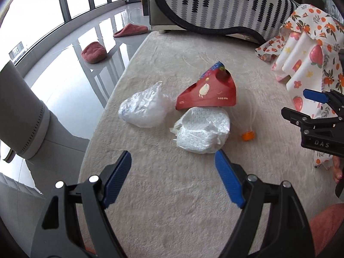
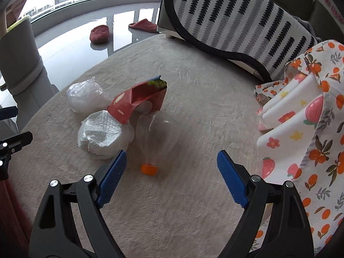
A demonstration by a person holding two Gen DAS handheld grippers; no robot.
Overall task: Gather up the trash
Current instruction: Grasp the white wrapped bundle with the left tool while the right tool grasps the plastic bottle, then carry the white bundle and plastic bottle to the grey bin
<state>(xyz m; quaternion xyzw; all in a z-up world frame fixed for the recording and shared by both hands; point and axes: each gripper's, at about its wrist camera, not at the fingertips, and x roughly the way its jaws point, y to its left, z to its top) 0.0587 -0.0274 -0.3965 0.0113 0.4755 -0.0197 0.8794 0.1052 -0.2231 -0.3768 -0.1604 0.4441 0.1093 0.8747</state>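
Clear plastic bottle (image 2: 158,133) lies on the rug (image 2: 193,99) against the wrappers, so the spread, empty right gripper (image 2: 172,167) and left gripper (image 1: 173,167) might roll it away.

Bright daylight came in through the tall dark-framed windows (image 1: 64,2), which were blown out to white, and threw glare and mirror-like reflections across the glossy grey tiled floor (image 1: 71,73). The pale beige carpet (image 2: 193,111) lay evenly lit with only soft, faint shadows. Both fisheye views bent straight lines hard near the edges and darkened to black corners, with slight blur over the whole scene.
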